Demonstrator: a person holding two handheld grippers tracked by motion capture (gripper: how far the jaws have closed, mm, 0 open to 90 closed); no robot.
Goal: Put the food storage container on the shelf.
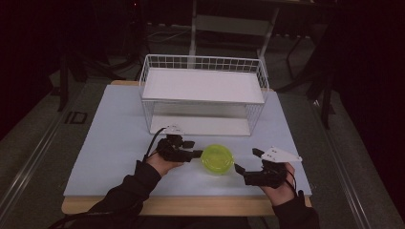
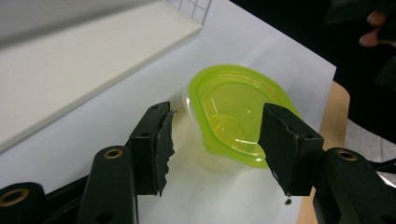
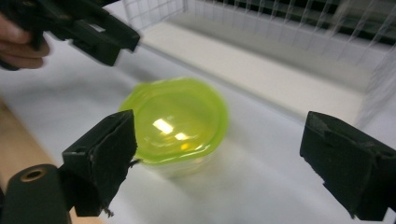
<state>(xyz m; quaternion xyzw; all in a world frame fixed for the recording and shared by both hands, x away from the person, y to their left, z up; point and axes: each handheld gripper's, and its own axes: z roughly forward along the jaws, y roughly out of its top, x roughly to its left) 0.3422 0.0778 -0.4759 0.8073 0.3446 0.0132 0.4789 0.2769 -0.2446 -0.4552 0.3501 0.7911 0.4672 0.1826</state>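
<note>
- Left gripper [image 1: 197, 153]: jaws partly apart, holding nothing, tips just beside the green lidded container [image 1: 217, 159].
- Right gripper [image 1: 241, 162]: jaws wide, empty, near the container's other side.
- Container sits on the white table [image 1: 110, 143], before the wire basket [image 1: 203, 95].

glossy translucent green plastic container [image 1: 217, 159], white wire basket [image 1: 203, 62], matt white table [image 1: 114, 138]

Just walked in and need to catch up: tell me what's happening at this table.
A person works with a handheld gripper in each hand over a lime-green lidded container on the white table. The left gripper sits at the container's left edge, its fingers open and not pressing on it. The right gripper hovers open at its right. Behind stands a white wire basket with a shelf.
</note>
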